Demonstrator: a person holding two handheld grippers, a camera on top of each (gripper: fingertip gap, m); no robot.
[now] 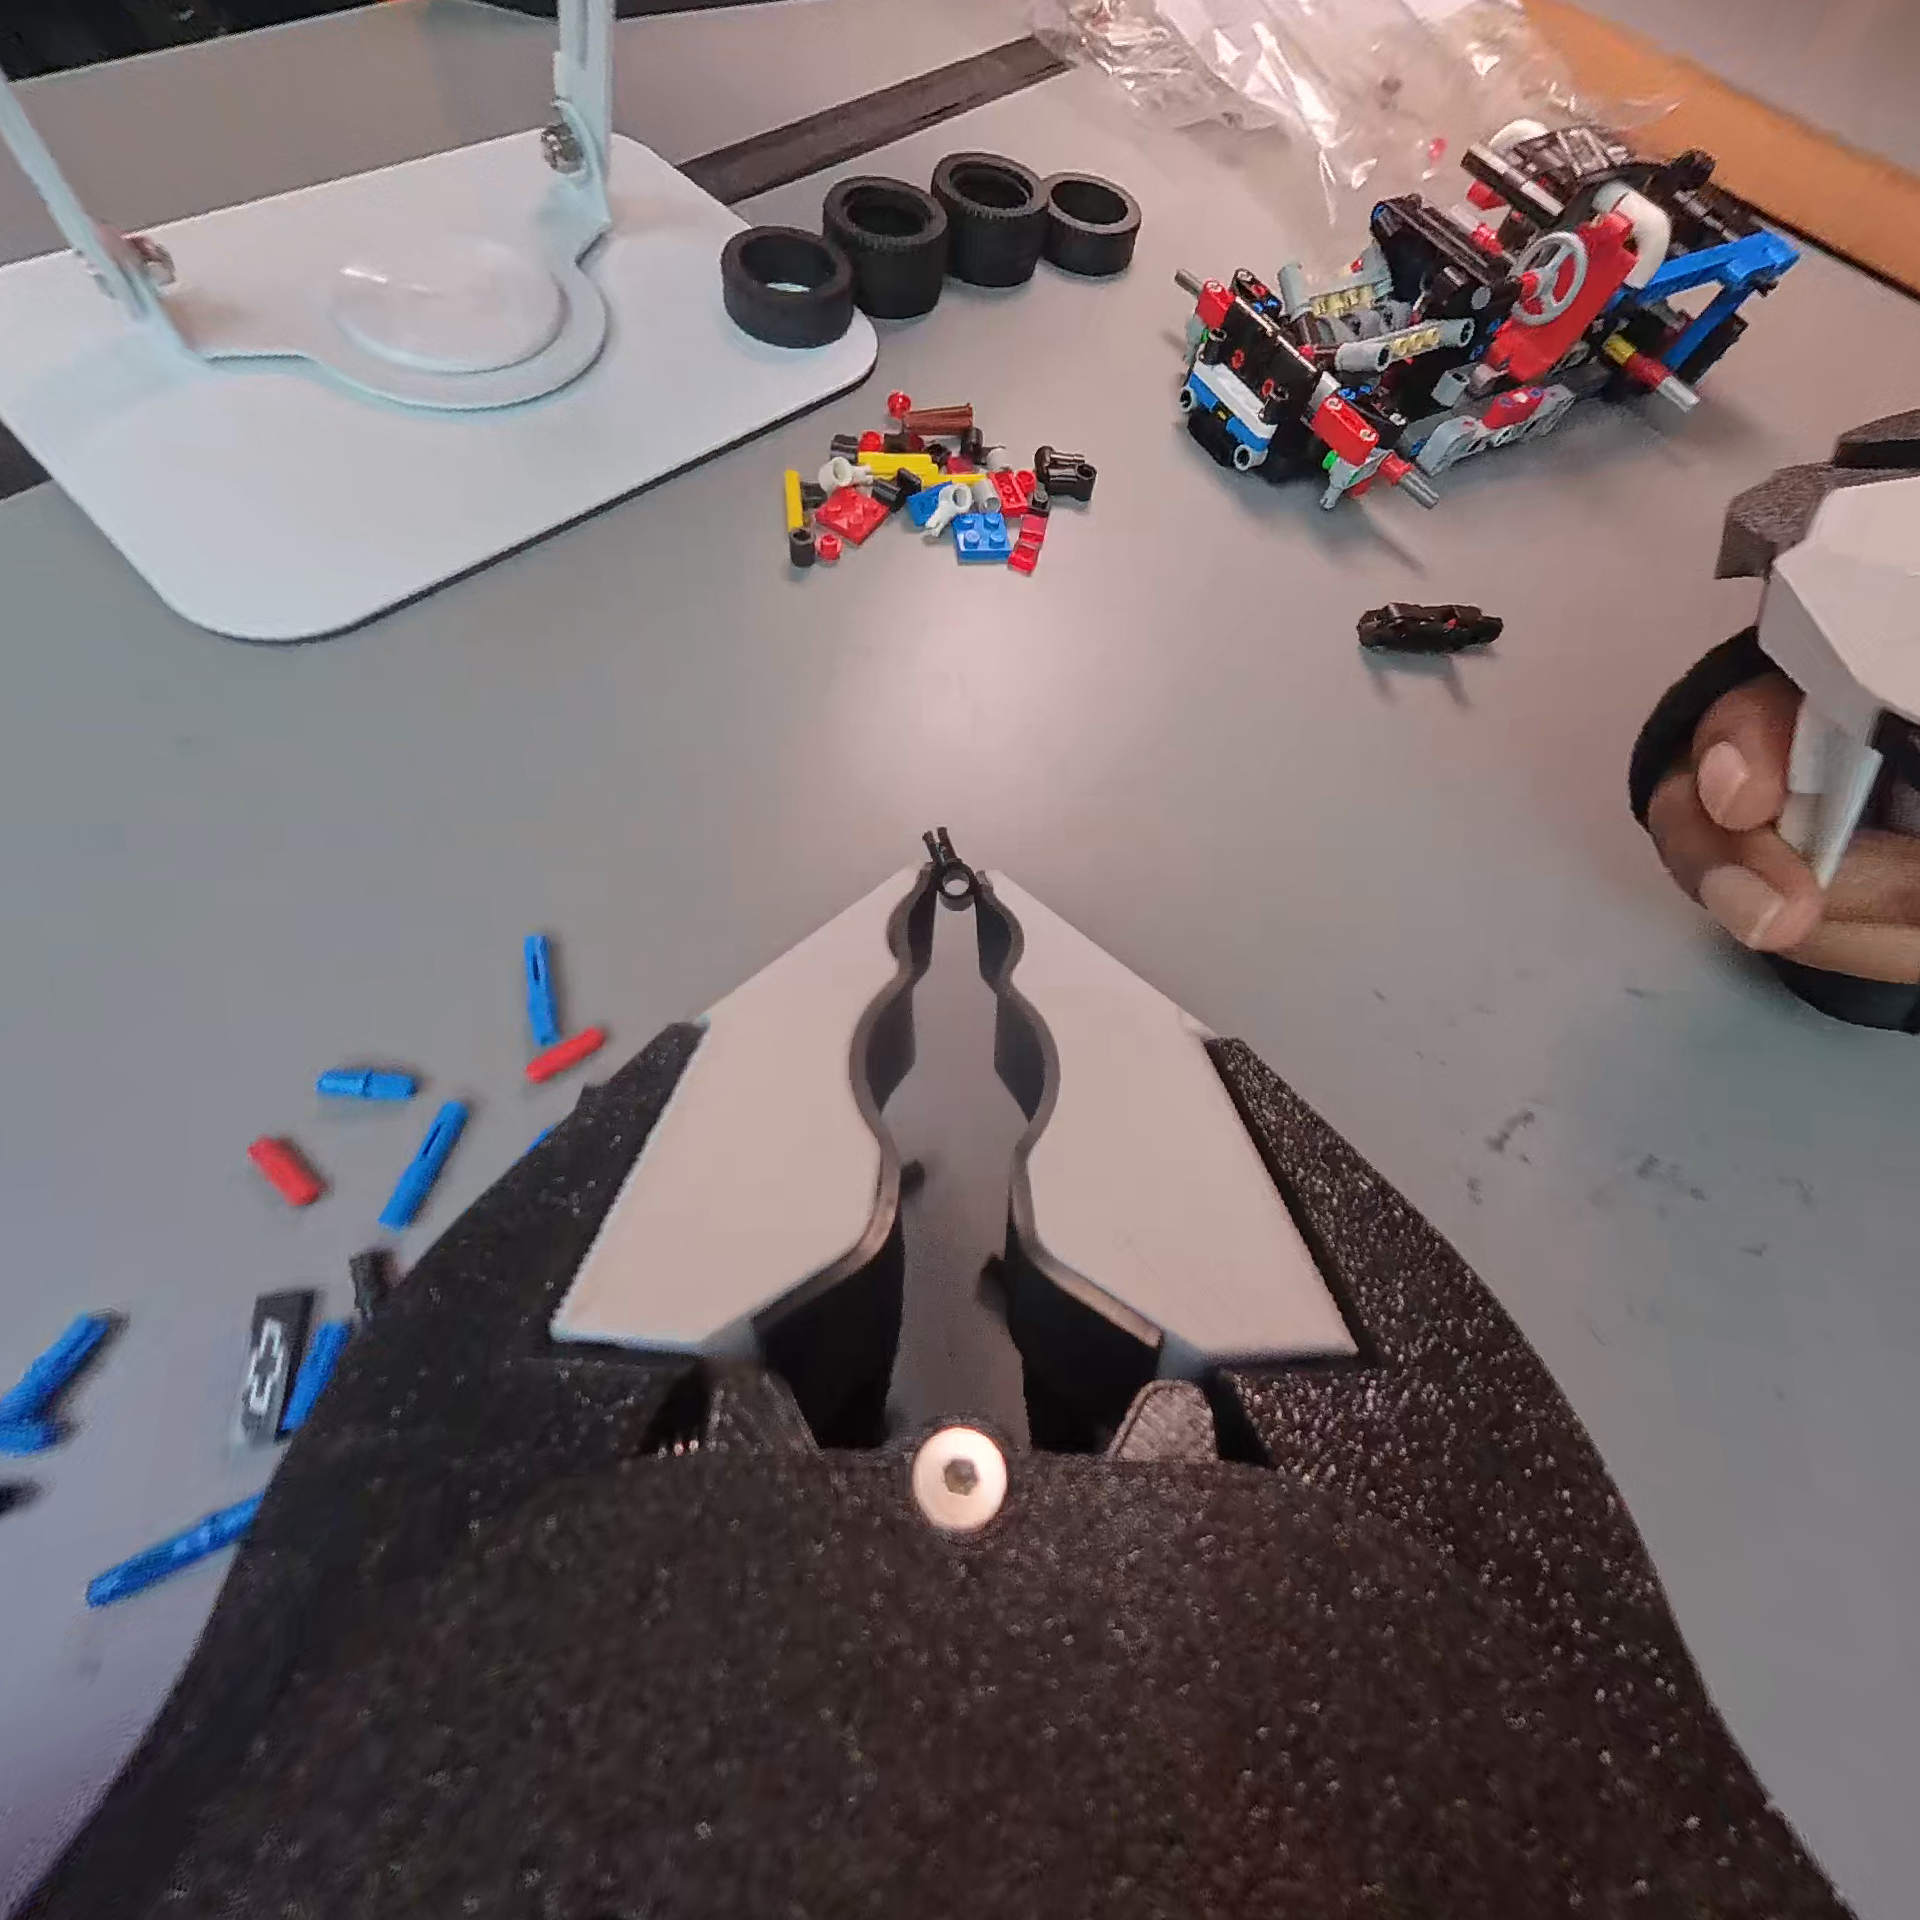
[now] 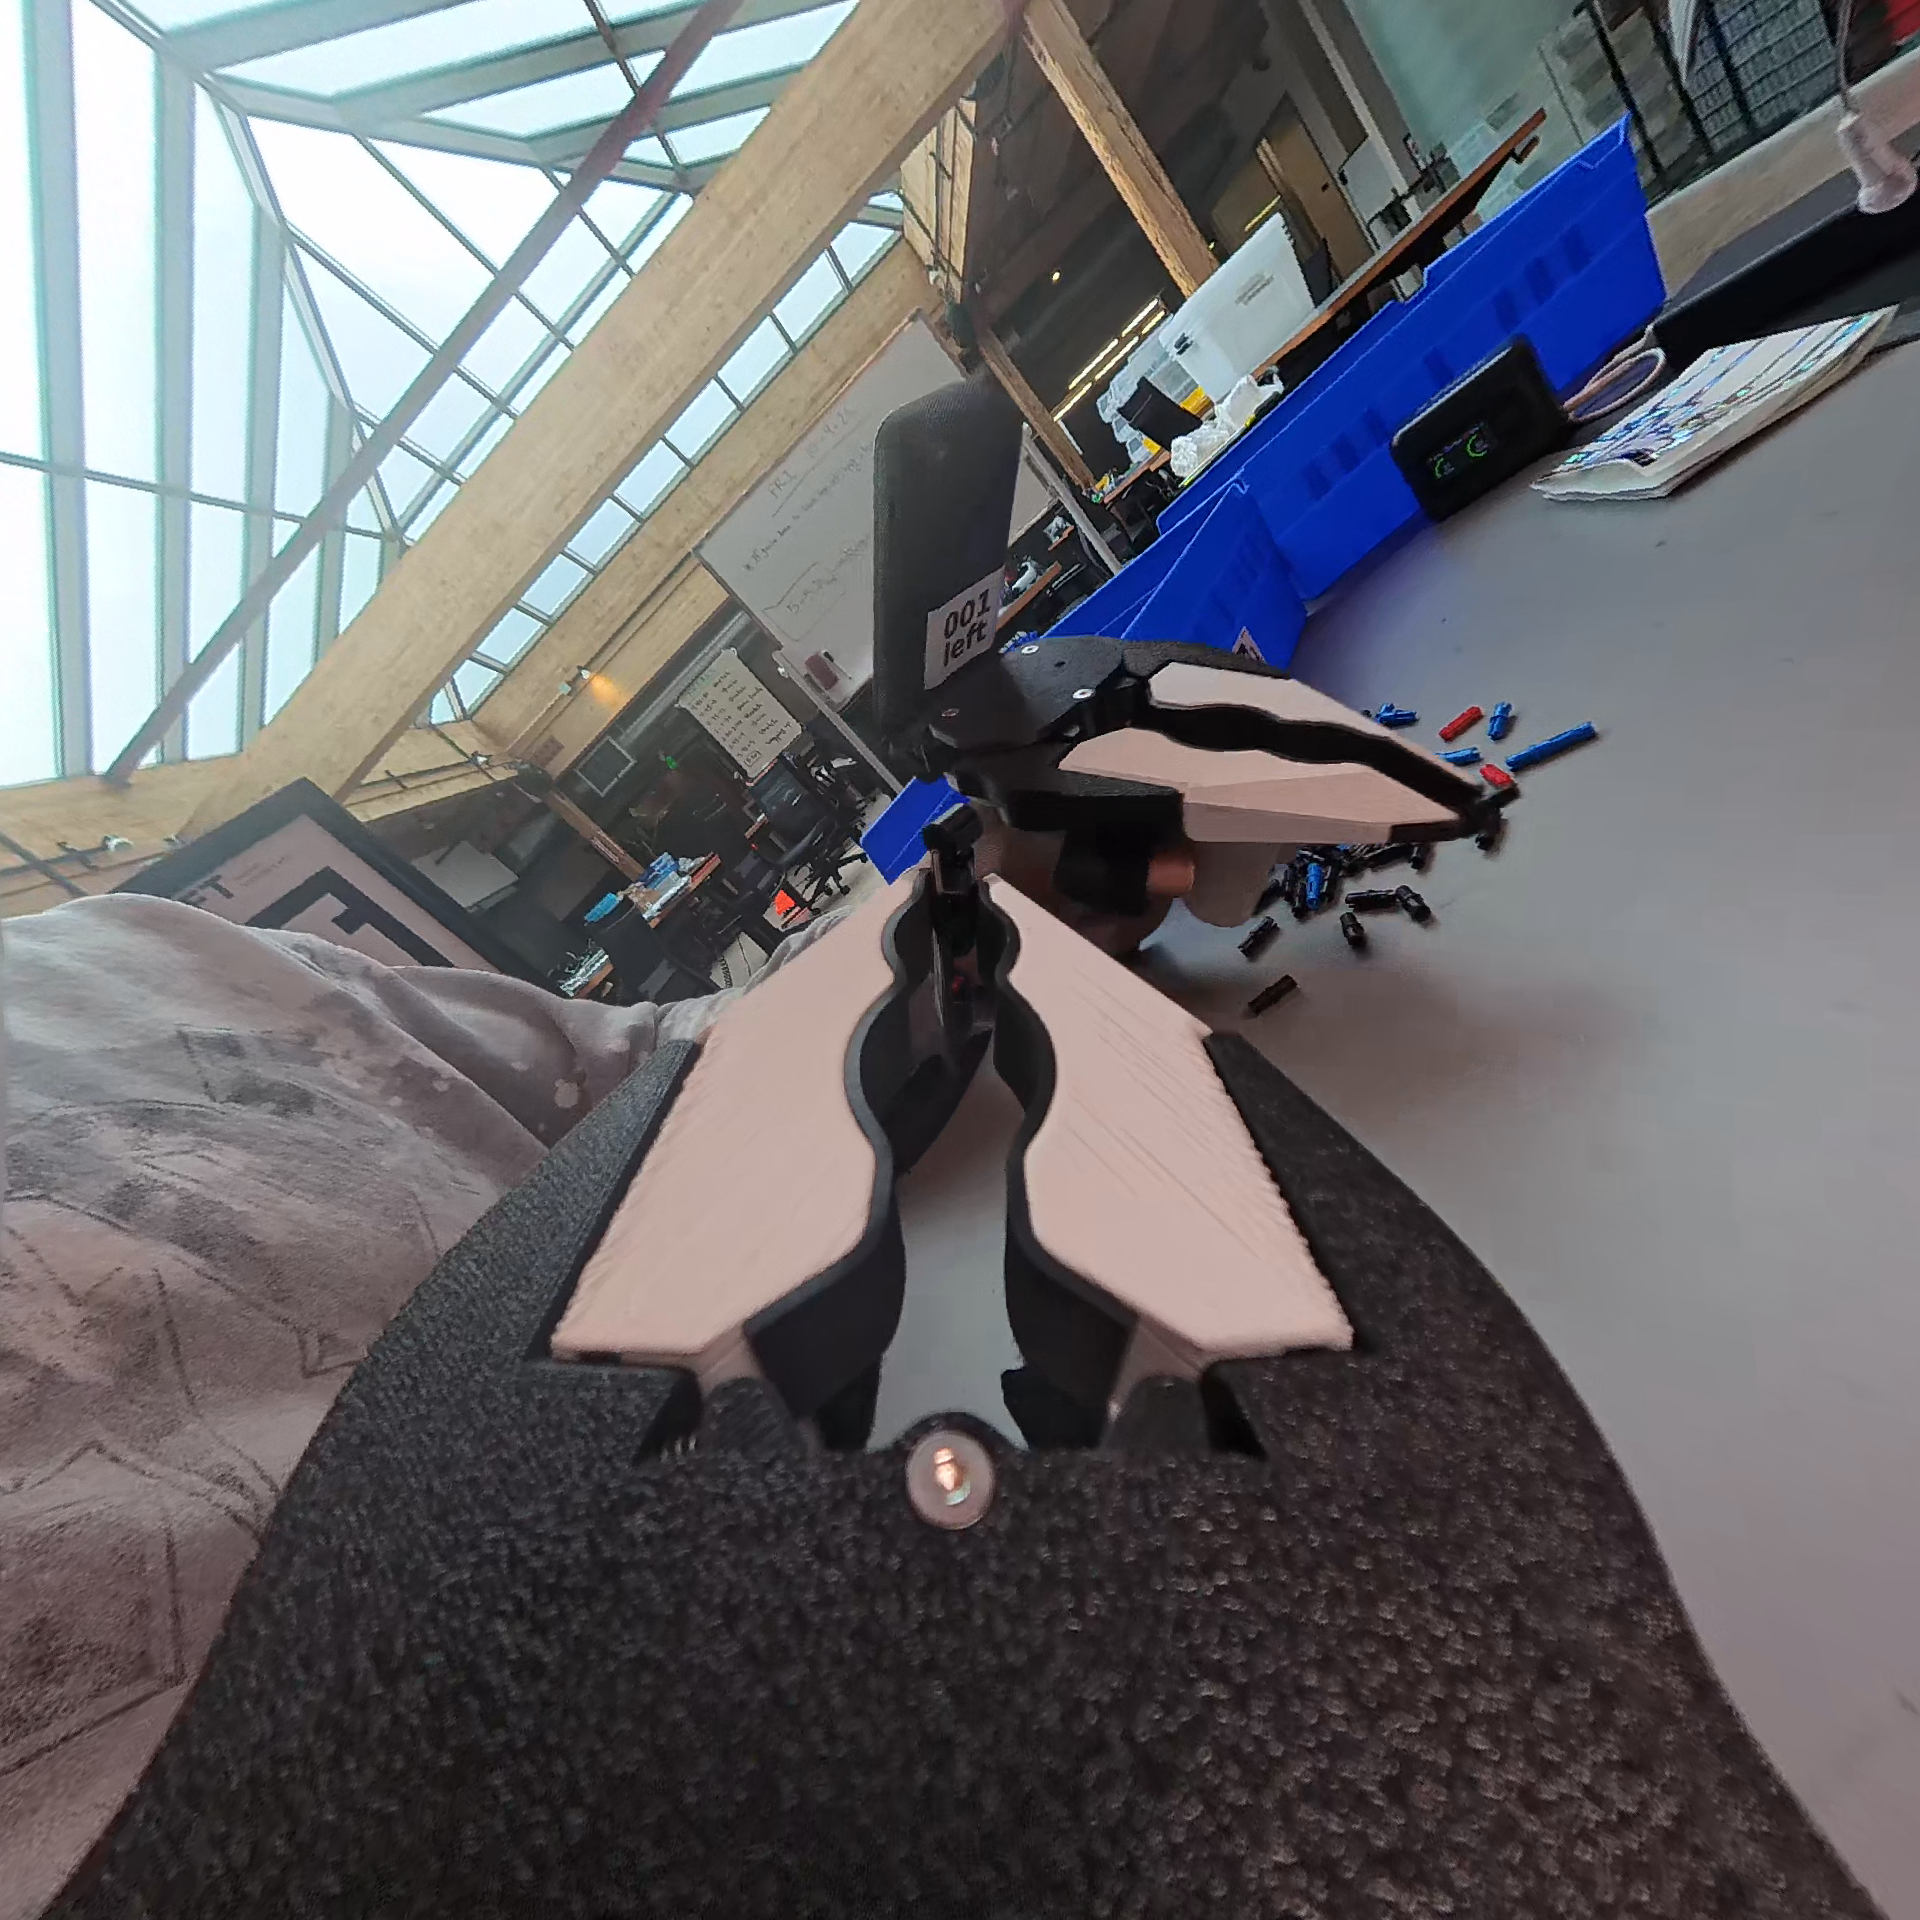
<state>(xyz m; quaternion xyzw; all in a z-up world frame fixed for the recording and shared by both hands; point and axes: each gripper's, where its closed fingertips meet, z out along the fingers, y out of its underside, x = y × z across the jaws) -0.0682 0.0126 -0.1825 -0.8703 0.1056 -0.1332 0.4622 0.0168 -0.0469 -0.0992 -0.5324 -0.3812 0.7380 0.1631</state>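
Currently, in the left wrist view, loose blue and red pins lie on the grey table at 8 o'clock. A white stand base sits at 10 o'clock. Four black tyres stand in a row at 12 o'clock, touching each other, the leftmost one on the base edge. A heap of small bricks lies just below the tyres.

The left gripper is at centre. Its fingers are closed on a small black connector, which projects past the tips, above the table.

A partly built car model rests at 1 o'clock, with a clear bag behind it. A single black link lies at 2 o'clock, well apart from the model. A hand grips a gripper handle at 3 o'clock.

In the right wrist view, the right gripper is tilted up off the table. Its fingers are closed on a narrow black part with a red detail. Black pins lie at 2 o'clock, and blue bins stand beyond them.
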